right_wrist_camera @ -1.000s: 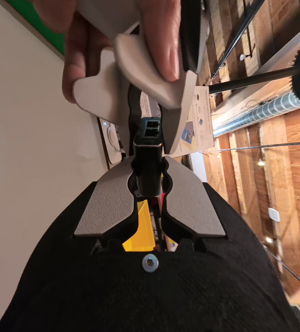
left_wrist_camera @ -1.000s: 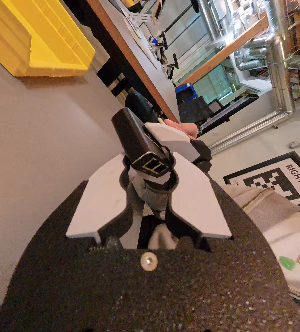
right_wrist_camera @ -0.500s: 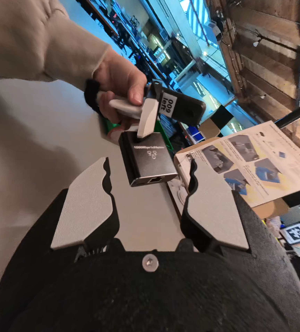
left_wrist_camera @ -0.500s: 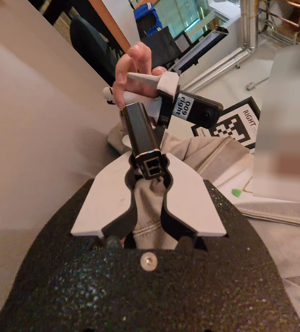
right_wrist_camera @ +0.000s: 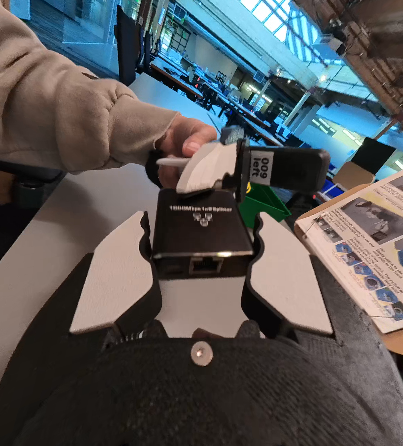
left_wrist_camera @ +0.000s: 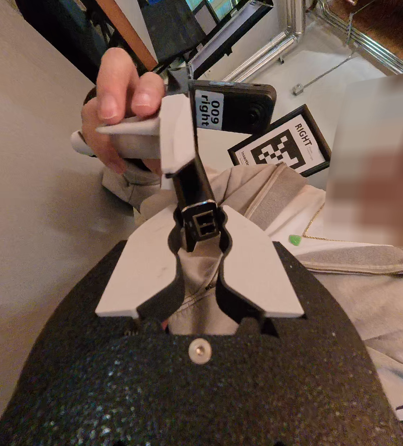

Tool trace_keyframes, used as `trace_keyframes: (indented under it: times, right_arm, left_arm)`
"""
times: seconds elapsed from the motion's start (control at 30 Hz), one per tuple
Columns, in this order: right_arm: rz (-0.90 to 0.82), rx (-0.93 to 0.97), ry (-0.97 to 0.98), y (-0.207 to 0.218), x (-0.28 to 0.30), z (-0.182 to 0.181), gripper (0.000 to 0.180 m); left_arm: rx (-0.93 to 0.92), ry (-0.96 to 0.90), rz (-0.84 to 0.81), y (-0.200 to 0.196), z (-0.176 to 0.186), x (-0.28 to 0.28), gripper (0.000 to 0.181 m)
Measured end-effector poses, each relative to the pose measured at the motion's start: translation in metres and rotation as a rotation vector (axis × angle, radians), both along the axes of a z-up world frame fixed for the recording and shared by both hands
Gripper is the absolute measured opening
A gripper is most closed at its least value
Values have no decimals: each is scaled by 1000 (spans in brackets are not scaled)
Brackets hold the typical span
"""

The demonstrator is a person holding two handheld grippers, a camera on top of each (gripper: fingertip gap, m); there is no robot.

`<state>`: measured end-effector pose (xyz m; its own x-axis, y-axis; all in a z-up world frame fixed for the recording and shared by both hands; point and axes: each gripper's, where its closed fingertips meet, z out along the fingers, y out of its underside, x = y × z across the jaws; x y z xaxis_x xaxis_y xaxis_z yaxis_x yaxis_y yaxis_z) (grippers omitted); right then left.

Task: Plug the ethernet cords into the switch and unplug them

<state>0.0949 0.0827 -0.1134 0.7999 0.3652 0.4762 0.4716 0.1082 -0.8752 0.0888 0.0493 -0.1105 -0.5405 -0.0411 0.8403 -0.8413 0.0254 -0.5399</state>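
A small black ethernet switch (left_wrist_camera: 192,190) is held in the air between both grippers. My left gripper (left_wrist_camera: 200,226) is shut on its narrow sides at the end with two ports, which faces that camera. In the right wrist view the switch (right_wrist_camera: 200,229) shows its broad top and its single-port end. My right gripper (right_wrist_camera: 201,241) is shut on that end, with its pads against both side edges. Each gripper also shows in the other's view, in a person's hand (left_wrist_camera: 113,115). No ethernet cords show in either view.
A grey table (left_wrist_camera: 26,193) lies below. A green bin (right_wrist_camera: 263,207) and a printed instruction sheet (right_wrist_camera: 364,241) sit to the right. A framed marker card (left_wrist_camera: 285,149) lies by the person's light sweatshirt (left_wrist_camera: 340,301). The grippers are tip to tip, or close to it.
The right gripper let go of the switch, opened wide, turned, and has closed on its single-port end. The left gripper kept its hold. Both views swung round.
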Motion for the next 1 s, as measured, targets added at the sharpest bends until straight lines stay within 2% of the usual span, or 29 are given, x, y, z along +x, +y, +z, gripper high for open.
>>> trace_keyframes:
  times: [0.47,0.57,0.63,0.73,0.8,0.9,1.0]
  right_arm:
    - [48,13,136,0,-6,11,79]
    - [43,-7,153,4,-4,8,79]
    - [56,-5,207,4,0,9,79]
    - [33,-2,265,3,14,11,79]
    - [5,-3,279,2,24,10,79]
    - [0,27,347,-4,36,16,79]
    - [-5,28,381,-8,47,16,78]
  left_arm:
    - [-61,10,50,1,9,1,27]
    - [-9,-40,131,7,6,6,28]
    - [13,-83,244,19,8,16,30]
    - [6,-150,408,45,22,21,33]
    - [80,-216,505,67,23,18,33]
    - [336,-271,670,123,13,12,40]
    - [697,-309,806,209,-5,1,43]
